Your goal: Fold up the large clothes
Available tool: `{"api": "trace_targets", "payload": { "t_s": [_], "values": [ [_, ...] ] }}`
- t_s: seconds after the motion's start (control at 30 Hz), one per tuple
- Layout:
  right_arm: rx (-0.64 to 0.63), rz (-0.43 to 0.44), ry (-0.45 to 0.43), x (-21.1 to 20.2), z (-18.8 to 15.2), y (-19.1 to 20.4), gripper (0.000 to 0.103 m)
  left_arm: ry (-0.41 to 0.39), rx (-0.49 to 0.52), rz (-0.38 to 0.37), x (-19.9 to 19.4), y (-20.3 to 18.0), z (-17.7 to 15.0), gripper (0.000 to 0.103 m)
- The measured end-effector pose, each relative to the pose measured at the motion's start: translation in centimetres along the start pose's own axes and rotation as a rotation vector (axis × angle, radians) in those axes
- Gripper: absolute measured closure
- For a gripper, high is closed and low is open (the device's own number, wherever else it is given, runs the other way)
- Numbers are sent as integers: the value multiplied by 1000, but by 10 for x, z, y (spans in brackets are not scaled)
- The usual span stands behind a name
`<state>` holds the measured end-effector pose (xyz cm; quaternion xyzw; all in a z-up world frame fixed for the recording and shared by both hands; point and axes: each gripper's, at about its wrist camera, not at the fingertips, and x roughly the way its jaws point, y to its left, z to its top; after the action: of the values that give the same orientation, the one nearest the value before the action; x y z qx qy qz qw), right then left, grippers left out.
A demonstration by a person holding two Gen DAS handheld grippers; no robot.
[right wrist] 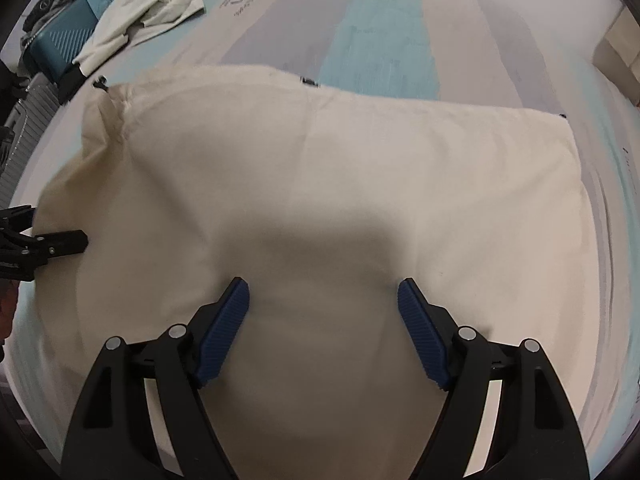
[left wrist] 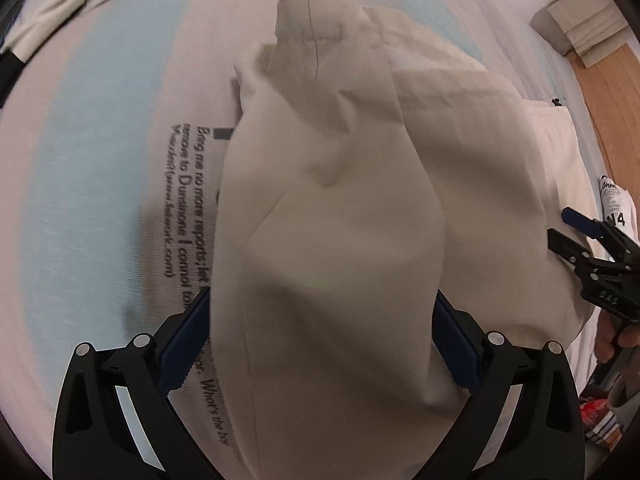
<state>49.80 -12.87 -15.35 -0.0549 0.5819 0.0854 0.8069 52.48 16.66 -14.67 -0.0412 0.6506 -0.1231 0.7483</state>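
Observation:
A large cream garment (right wrist: 320, 168) lies spread on the bed. In the left wrist view a raised fold of it (left wrist: 328, 200) drapes between the fingers of my left gripper (left wrist: 320, 312), whose jaws stand wide apart with the cloth bunched between them. My right gripper (right wrist: 323, 292) is open, its blue pads (right wrist: 224, 332) resting just over the garment's near part. The right gripper shows in the left wrist view (left wrist: 592, 256) at the garment's right edge. The left gripper shows in the right wrist view (right wrist: 44, 246) at the garment's left edge.
The bed cover (left wrist: 100, 160) is striped pale blue and grey with printed text. Another pale garment (right wrist: 148, 4) lies crumpled at the far corner next to a teal suitcase (right wrist: 68, 36). Folded cloths (left wrist: 588, 28) and wooden floor (left wrist: 612, 112) show at the right.

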Motion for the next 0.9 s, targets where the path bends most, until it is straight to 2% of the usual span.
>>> {"api": "trace_targets", "payload": {
  "t_s": [0.17,0.43,0.6,0.67,0.9],
  "values": [
    [11,-6,3,12,-2,-3,30,26,19,-53,13,-11,-7,6],
    [37,-26,2,16,0,0,29,24,-11,-88,22,-10,-7,7],
    [32,-28,-2,16,0,2,29,-9,-47,-165,15,-6,-16,38],
    [32,-25,-2,15,-1,0,29,-17,-59,-211,11,-5,-20,45],
    [29,-18,-6,11,-5,-3,29,-13,-40,-282,7,-4,-34,45]
  ]
}}
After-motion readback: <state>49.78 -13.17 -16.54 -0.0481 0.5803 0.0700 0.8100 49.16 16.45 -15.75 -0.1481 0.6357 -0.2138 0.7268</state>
